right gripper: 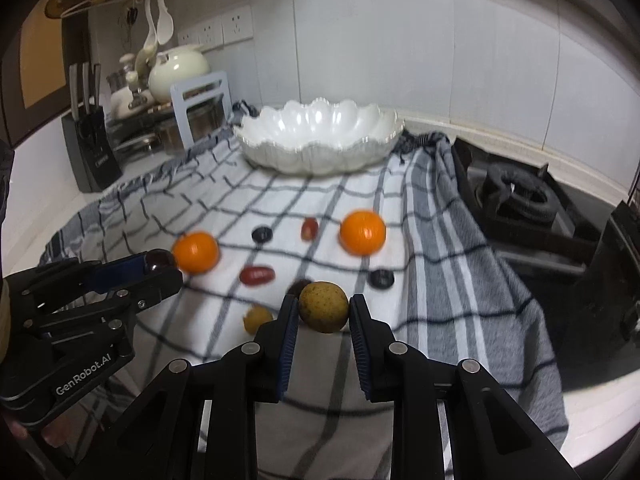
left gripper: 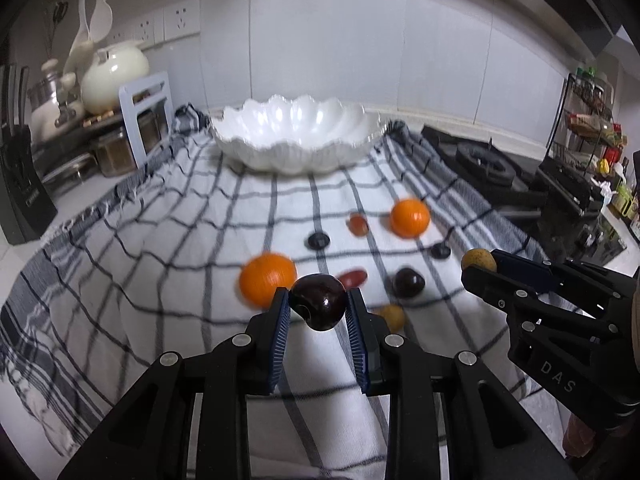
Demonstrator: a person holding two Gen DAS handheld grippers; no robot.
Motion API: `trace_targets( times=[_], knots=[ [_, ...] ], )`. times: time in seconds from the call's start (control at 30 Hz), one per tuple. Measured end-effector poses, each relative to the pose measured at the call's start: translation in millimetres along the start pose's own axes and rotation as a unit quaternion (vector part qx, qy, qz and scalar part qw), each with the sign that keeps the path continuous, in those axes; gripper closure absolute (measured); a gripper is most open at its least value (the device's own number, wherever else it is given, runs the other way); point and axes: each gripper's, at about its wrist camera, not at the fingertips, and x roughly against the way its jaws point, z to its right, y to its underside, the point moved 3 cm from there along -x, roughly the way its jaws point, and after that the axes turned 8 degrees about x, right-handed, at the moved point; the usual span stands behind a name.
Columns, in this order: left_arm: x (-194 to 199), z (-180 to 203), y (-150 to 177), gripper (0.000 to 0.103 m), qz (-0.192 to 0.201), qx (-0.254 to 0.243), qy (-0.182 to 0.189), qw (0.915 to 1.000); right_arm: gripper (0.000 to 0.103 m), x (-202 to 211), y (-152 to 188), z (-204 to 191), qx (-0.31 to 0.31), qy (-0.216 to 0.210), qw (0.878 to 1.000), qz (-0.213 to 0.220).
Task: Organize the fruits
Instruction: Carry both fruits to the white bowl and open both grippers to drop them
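Nearer than the bowl [left gripper: 296, 136], both grippers carry fruit for it. The left gripper [left gripper: 318, 304] clamps a plum [left gripper: 318, 300] above the cloth [left gripper: 120, 272]; the right gripper [right gripper: 325, 309] clamps a yellow fruit [right gripper: 324, 306]. Other fruit lies between.

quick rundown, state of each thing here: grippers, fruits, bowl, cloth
left gripper: shut on the dark plum, lifted off the cloth
right gripper: shut on the yellow-brown fruit, lifted off the cloth
white bowl: upright, empty as far as visible
two oranges: loose on the cloth
red and dark small fruits: loose on the cloth
checked cloth: spread over the counter
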Motion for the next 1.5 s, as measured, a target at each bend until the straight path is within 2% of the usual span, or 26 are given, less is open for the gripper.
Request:
trace_targets(
  times=[0.53, 0.67, 0.9, 1.1, 1.37, 1.5],
  knots=[
    [11.0, -3.2, -88.7, 0.074, 0.097, -0.020, 0.013, 0.9950, 0.076, 6.7, -83.8, 8.0, -0.013, 0.024, 0.996, 0.085],
    [6.9, -7.4, -108.3, 0.074, 0.110, -0.020, 0.012, 0.9936, 0.076, -1.7, -103.6, 11.5, -0.016, 0.025, 0.995, 0.093],
    [2.5, -1.5, -141.3, 0.074, 0.151, -0.049, -0.010, 0.9872, 0.076, -21.7, -137.4, 21.4, -0.020, 0.025, 0.994, 0.100],
    [-12.2, 1.4, -173.9, 0.074, 0.160, -0.046, -0.023, 0.9858, 0.076, -41.7, -170.3, 40.5, -0.028, 0.020, 0.994, 0.101],
    [-47.5, 3.6, -210.1, 0.074, 0.164, -0.078, -0.053, 0.9819, 0.076, -84.0, -212.7, 64.2, -0.026, 0.010, 0.996, 0.082],
    [-76.0, 1.7, -224.4, 0.074, 0.143, -0.073, -0.067, 0.9847, 0.076, -113.5, -227.7, 72.1, -0.016, 0.008, 0.998, 0.060]
  ],
)
